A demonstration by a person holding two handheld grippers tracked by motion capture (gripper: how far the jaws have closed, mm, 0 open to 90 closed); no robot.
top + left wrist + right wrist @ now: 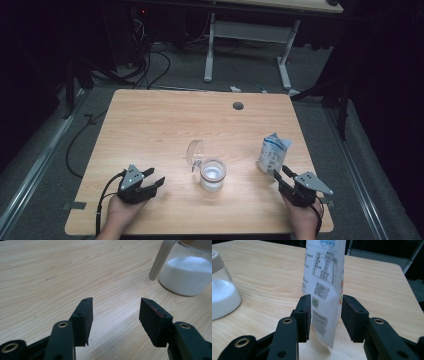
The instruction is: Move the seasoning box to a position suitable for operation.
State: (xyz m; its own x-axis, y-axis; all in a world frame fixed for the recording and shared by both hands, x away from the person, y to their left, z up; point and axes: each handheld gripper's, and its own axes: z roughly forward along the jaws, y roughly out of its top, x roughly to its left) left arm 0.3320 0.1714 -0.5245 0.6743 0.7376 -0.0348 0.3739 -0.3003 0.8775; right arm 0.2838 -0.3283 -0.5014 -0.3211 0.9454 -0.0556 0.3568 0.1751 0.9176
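While right gripper point(324, 315) straddles pouch point(325, 272), upright on bench point(150, 125) right of jar point(212, 175), jaws part-open, pads not pressing | left gripper point(116, 320) wide, empty, low near jar | step: grasping pouch | next, likely: close on pouch low edge, lift, avoid tipping it.

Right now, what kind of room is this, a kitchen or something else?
Probably a lab or workshop, not a kitchen. A bare wooden table stands on grey carpet, cables trail across the floor behind it, and a second desk's white legs stand beyond. The surroundings are dark.
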